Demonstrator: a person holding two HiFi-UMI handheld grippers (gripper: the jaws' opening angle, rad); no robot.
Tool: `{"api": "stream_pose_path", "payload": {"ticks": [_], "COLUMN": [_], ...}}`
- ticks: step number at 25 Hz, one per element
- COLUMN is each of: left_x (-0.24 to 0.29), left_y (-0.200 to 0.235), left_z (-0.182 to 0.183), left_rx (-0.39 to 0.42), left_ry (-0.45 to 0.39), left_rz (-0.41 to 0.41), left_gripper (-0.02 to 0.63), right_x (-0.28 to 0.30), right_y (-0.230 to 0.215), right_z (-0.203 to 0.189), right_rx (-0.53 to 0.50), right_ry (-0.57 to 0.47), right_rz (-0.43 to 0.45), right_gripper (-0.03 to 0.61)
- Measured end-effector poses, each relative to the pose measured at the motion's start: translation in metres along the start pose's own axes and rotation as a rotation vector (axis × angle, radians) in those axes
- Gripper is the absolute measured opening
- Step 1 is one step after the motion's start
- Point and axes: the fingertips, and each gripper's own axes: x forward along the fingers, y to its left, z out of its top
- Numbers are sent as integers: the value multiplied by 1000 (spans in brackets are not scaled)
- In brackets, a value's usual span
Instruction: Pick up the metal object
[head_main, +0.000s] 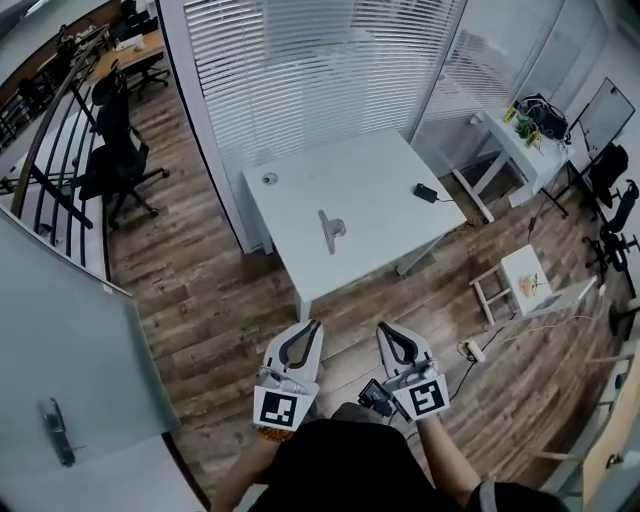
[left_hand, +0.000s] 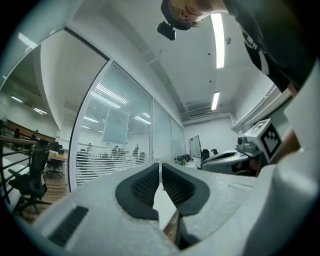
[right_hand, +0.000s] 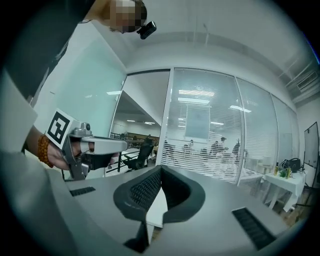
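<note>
Held left gripper (head_main: 314, 324) and right gripper (head_main: 384, 327) side by side above wood floor (head_main: 200, 300), short of white table's (head_main: 385, 165) near corner; jaws of both pressed together, nothing between. Saw metal object (head_main: 329, 231) flat mid-table, well apart from grippers.

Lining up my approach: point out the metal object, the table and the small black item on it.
metal object (head_main: 329, 232), head view, middle of its bar
table (head_main: 385, 165), head view, bare top
small black item (head_main: 426, 192), head view, its centre

metal object (head_main: 329, 231) | grey, elongated | lying flat | near centre of white table (head_main: 385, 185)
</note>
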Motion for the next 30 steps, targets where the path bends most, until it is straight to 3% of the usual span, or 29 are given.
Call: {"api": "stream_pose_path", "payload": {"ticks": [6,11,14,19,25,30], "left_x": [41,81,114,185,236,255], "left_y": [36,50,61,90,113,125], "left_z": [-13,-28,-36,-39,-45,-54], "left_rx": [-27,-27,-5,47,34,46], "left_ry": [33,62,70,80,136,141], "left_rz": [-7,-47,-47,39,146,169], "left_gripper": [31,31,32,32,32,32], "right_x": [37,77,116,191,261,304], "right_y": [-56,-101,-130,-185,-244,-254], "right_z": [-16,-29,-35,-43,-73,-102], "right_rx": [52,111,89,63,-8,-55], "right_ry": [47,29,7,-41,47,63], "right_rz": [-70,-37,33,172,316,411], "right_gripper": [0,0,0,0,0,0]}}
